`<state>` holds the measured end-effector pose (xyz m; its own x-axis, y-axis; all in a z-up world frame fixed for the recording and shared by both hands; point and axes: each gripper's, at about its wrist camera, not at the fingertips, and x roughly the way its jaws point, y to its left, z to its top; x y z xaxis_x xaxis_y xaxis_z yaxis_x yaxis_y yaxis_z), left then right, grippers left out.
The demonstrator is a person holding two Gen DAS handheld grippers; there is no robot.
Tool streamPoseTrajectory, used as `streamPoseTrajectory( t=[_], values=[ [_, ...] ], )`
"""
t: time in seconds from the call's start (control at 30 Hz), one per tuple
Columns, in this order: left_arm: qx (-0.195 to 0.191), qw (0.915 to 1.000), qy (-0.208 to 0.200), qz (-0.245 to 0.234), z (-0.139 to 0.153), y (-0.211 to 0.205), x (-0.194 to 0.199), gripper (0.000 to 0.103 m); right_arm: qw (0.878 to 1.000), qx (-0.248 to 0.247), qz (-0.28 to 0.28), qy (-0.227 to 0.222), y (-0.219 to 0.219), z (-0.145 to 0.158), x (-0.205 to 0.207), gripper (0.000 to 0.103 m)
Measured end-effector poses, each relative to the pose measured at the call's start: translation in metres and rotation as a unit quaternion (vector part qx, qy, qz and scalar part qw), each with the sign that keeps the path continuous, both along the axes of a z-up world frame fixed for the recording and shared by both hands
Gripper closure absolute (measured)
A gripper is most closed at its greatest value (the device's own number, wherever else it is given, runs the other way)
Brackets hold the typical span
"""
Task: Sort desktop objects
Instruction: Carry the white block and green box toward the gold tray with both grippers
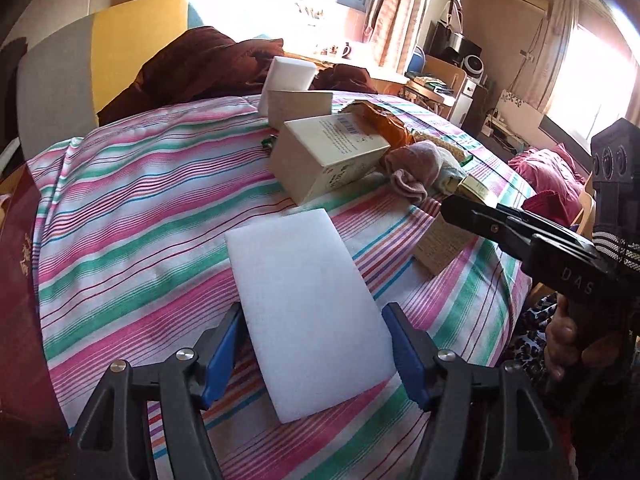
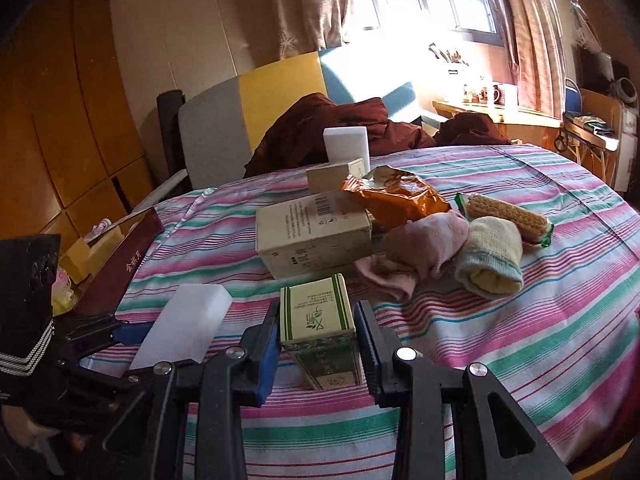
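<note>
Left wrist view: the left gripper (image 1: 312, 354) stands open around a flat white sponge (image 1: 310, 312) lying on the striped worktop (image 1: 132, 216); right wrist view: the right gripper (image 2: 318, 346) is closed on a small green tea box (image 2: 318, 314). Socks (image 2: 456, 254) lie further right.

A white foam block (image 1: 308, 308) is seen between the blue pads (image 1: 224, 356) of the black left gripper (image 1: 316, 356). Pink, green, white and blue stripes are shown by the tablecloth (image 1: 132, 240) beneath. A green-and-cream printed box (image 2: 318, 316) is framed by the right gripper (image 2: 320, 352). Beyond it, an orange wrapper (image 2: 394, 196), a pink sock (image 2: 424, 248) and a pale yellow sock (image 2: 492, 256) are seen.
</note>
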<state>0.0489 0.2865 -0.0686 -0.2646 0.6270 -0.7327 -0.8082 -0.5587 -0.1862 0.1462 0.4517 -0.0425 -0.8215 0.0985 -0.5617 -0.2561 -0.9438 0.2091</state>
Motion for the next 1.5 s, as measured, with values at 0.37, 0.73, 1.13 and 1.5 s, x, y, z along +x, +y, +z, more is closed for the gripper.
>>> streamPoseTrajectory(
  t=[0.37,0.73,1.13,1.5],
  values=[
    [0.031,0.9979,0.049,0.028,0.030,-0.054,0.014,0.033,0.998,0.011,0.065,-0.002,-0.047,0.011,-0.021,0.067],
    [0.065,0.9895,0.059,0.115,0.056,-0.137,-0.010,0.033,0.988,0.028,0.155,0.007,-0.109,0.028,-0.061,0.067],
    [0.070,0.9663,0.070,0.238,0.063,-0.231,-0.057,0.033,0.957,0.013,0.286,0.053,-0.196,0.067,-0.121,0.067],
    [0.076,0.9563,0.044,0.279,0.046,-0.269,-0.078,0.033,0.945,0.054,0.322,-0.012,-0.243,0.030,-0.180,0.065]
  ],
)
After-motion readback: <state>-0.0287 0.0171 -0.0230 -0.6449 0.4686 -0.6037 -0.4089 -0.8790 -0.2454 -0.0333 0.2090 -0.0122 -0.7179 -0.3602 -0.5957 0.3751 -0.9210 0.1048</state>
